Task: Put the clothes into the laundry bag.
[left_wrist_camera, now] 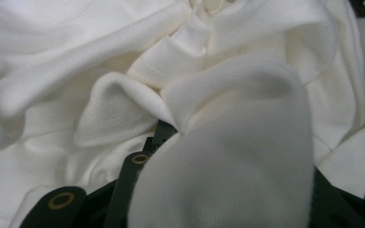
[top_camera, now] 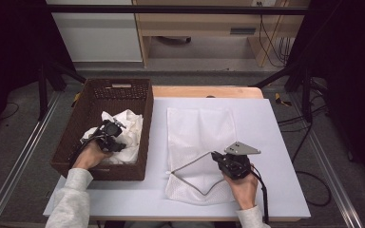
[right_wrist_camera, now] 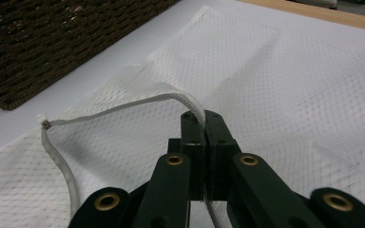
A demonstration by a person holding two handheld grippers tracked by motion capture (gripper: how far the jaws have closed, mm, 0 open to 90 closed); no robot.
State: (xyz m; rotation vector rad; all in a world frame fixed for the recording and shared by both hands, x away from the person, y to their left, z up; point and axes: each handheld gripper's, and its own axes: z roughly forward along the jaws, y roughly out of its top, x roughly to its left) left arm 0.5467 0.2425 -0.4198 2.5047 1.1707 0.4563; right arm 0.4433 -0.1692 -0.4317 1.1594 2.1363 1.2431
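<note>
On the left side of the table [top_camera: 275,156] we see a dark brown woven basket [top_camera: 71,142], and inside it lies a crumpled white cloth [top_camera: 130,126]. The left gripper [top_camera: 110,135] is down in this basket, held by the person's left hand [top_camera: 91,154], whose light sleeve comes in from the near edge. In the left gripper view the jaws are mostly covered: a thick fold of the white cloth [left_wrist_camera: 228,161] sits between them and bulges over them, so we read the left gripper [left_wrist_camera: 218,190] as grasping the cloth. The rest of the cloth lies in soft folds beyond it. A little right of the basket, a white mesh laundry bag [top_camera: 197,128] lies flat on the white table cover, with its closed end far and its open mouth near. The rim of the mouth [top_camera: 190,164] is lifted off the table on the right. There the right gripper [top_camera: 217,159], with the grey three-cornered plate on top, is held by the right hand [top_camera: 242,187]. In the right gripper view the two black jaws are pressed together on the white rim band [right_wrist_camera: 190,102] of the bag, so the right gripper [right_wrist_camera: 204,124] is clenched on it. From the jaws the band runs to the left to a corner [right_wrist_camera: 45,124] and then turns toward the near side. The mesh of the bag [right_wrist_camera: 290,85] spreads behind the jaws, and the basket wall [right_wrist_camera: 52,42] shows at the far left.
</note>
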